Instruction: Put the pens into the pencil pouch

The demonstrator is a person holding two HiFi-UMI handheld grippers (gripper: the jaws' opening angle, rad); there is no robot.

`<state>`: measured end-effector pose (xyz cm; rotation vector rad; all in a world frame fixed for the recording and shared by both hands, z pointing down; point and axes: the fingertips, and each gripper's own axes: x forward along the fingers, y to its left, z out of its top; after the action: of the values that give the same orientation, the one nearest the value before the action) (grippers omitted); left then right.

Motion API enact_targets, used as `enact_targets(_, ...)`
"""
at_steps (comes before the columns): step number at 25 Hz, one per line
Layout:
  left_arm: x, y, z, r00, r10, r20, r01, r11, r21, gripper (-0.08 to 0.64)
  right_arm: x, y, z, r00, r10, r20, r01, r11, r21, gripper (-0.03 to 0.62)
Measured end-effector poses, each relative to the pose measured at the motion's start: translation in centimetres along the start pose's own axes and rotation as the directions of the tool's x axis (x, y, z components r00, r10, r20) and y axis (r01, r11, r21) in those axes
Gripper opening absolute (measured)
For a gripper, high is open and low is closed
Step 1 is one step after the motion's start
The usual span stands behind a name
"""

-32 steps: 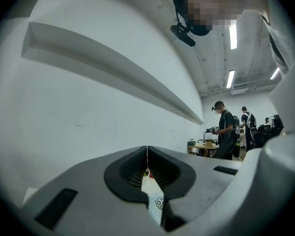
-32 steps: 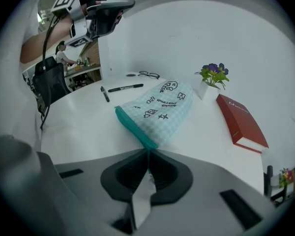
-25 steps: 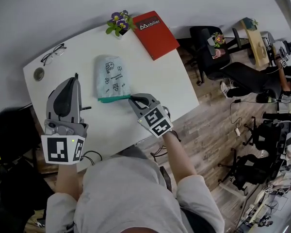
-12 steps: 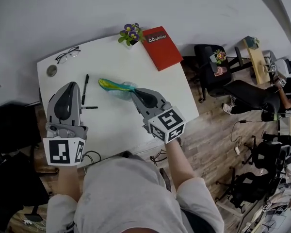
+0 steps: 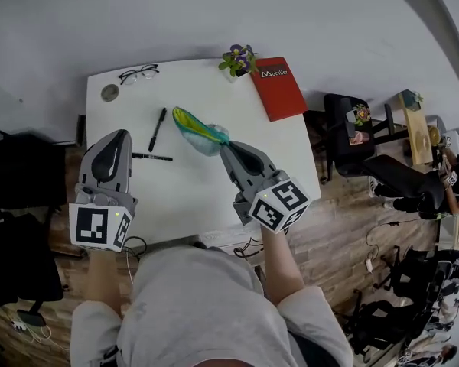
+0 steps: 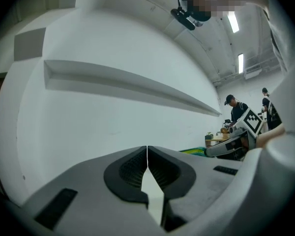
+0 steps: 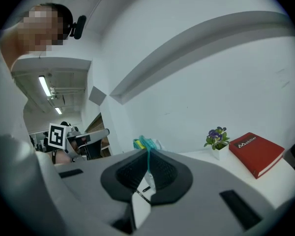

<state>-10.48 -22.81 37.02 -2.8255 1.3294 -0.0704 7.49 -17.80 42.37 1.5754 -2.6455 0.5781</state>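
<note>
Your right tool is squeezed shut on the pencil pouch, pinching its thin blue-green edge between the two tips. The pouch sticks out past the tool, turned on its side so its green and yellow edge shows, over the middle of the white bench. Your left tool is shut too, its tips pressed together with nothing between them. It is held over the left side of the bench, apart from the pouch. Two black pens lie on the bench, outside the pouch. One pen lies between the left tool and the pouch, pointing away from you. The other pen lies sideways just past the tip of the left tool. Along the far edge of the bench you have glasses, a small round thing, a little plant with purple flowers, and a red book
</note>
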Motion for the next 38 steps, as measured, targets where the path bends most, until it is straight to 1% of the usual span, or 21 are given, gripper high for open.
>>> enact_targets(2,0.5,0.1,-0.9,0.997,-0.046,-0.064,0.044,0.998,-0.033,0.025,0.1,0.7,0.4,1.000,0.015,0.010,-0.015,1.000,0.001,0.035)
enact_targets(3,0.8,0.2,-1.3,0.993,-0.065,-0.095,0.061,0.997,-0.037,0.025,0.2,1.1,0.6,1.000,0.020,0.015,-0.020,1.000,-0.001,0.035)
enact_targets(6,2.4,0.8,-2.0,0.986,-0.094,-0.135,0.090,0.995,-0.033,0.025,0.3,1.8,1.3,0.999,0.028,0.028,-0.028,1.000,-0.006,0.035)
enact_targets(8,3.9,1.4,-2.9,0.980,-0.114,-0.163,0.105,0.992,-0.065,0.025,0.3,2.1,1.7,0.999,0.031,0.037,-0.031,0.999,-0.010,0.035)
enact_targets(10,5.7,1.9,-4.6,0.967,-0.148,-0.207,0.128,0.986,-0.107,0.026,0.3,2.1,2.0,0.999,0.023,0.047,-0.023,1.000,-0.005,0.035)
enact_targets(13,8.4,2.1,-7.8,0.933,-0.207,-0.295,0.165,0.973,-0.159,0.026,0.4,1.6,2.4,0.998,-0.005,0.064,0.004,1.000,0.014,0.035)
enact_targets(16,11.1,2.3,-11.3,0.889,-0.239,-0.391,0.177,0.966,-0.188,0.026,0.7,1.3,2.8,0.997,-0.028,0.075,0.027,0.999,0.024,0.035)
enact_targets(19,13.0,2.3,-14.6,0.833,-0.262,-0.487,0.187,0.962,-0.199,0.026,0.8,1.4,3.2,0.996,-0.053,0.077,0.051,0.998,0.027,0.035)
enact_targets(23,15.6,2.0,-19.0,0.758,-0.300,-0.579,0.203,0.952,-0.227,0.028,1.4,0.6,3.2,0.993,-0.090,0.076,0.088,0.995,0.036,0.035)
enact_targets(25,16.6,1.9,-21.3,0.714,-0.315,-0.625,0.205,0.948,-0.244,0.049,1.7,0.2,3.0,0.991,-0.108,0.077,0.105,0.994,0.043,0.035)
enact_targets(26,17.0,1.8,-22.4,0.689,-0.317,-0.652,0.200,0.947,-0.250,0.102,1.8,0.0,3.0,0.990,-0.116,0.078,0.112,0.993,0.046,0.035)
enact_targets(28,17.5,1.8,-24.5,0.641,-0.309,-0.703,0.187,0.951,-0.247,0.118,1.8,-0.2,2.8,0.989,-0.128,0.078,0.125,0.991,0.050,0.035)
enact_targets(29,17.6,1.8,-25.4,0.622,-0.299,-0.724,0.184,0.954,-0.237,0.118,1.7,-0.3,2.8,0.988,-0.135,0.078,0.132,0.990,0.053,0.035)
enact_targets(32,18.0,1.5,-27.6,0.570,-0.274,-0.774,0.193,0.961,-0.198,0.124,1.5,-1.0,2.7,0.984,-0.157,0.083,0.152,0.986,0.062,0.035)
enact_targets(36,18.4,1.2,-29.5,0.506,-0.253,-0.824,0.191,0.965,-0.179,0.130,1.2,-1.7,2.6,0.982,-0.173,0.081,0.168,0.983,0.069,0.035)
enact_targets(37,18.4,1.2,-29.7,0.496,-0.242,-0.834,0.189,0.968,-0.168,0.130,1.1,-1.8,2.6,0.981,-0.176,0.079,0.170,0.983,0.071,0.035)
enact_targets(38,18.5,1.3,-29.8,0.492,-0.227,-0.841,0.187,0.970,-0.153,0.128,1.0,-1.9,2.5,0.981,-0.177,0.077,0.172,0.982,0.074,0.035)
